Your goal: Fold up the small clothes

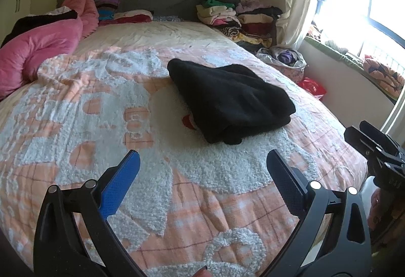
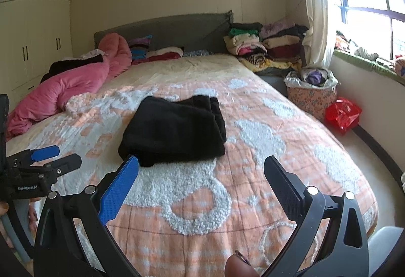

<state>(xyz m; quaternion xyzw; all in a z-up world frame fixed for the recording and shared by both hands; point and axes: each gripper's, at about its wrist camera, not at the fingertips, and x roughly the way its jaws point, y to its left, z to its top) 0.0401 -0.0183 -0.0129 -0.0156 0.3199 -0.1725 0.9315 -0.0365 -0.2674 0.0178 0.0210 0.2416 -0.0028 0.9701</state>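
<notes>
Both grippers, left point(image 1: 202, 170) and right point(image 2: 201, 175), hang wide open and empty just short of the folded black garment point(image 2: 174, 130) mid-bed point(image 2: 265, 109); a one-sided nudge could slide its loose layers apart.

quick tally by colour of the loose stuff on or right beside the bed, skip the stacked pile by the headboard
black: 1, folded black garment
pink: 1, pink quilt
red: 1, red plastic bag
floral: 1, floral basket
total: 4
</notes>
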